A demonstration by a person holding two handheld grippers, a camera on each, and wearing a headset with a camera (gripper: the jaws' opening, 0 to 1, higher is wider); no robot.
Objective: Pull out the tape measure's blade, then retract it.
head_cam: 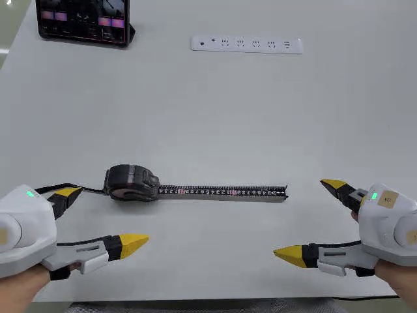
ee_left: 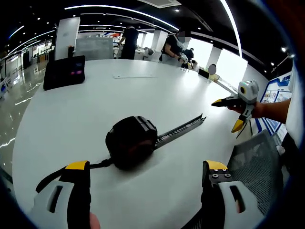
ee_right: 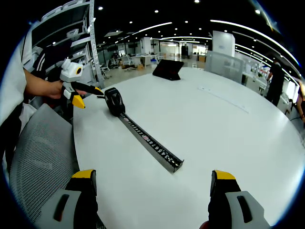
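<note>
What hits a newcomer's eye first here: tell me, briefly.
The black tape measure lies in the middle of the head view, its blade pulled out flat toward the right. The yellow-tipped left hand-held gripper and right hand-held gripper flank it, both open. Farther back sit a tablet and a white power strip.

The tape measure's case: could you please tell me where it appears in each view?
Head view: case left of centre, blade running right.
Left gripper view: case at centre, just beyond the jaws.
Right gripper view: case upper left, at the blade's far end.
Shared landmark: the propped-up dark tablet.
</note>
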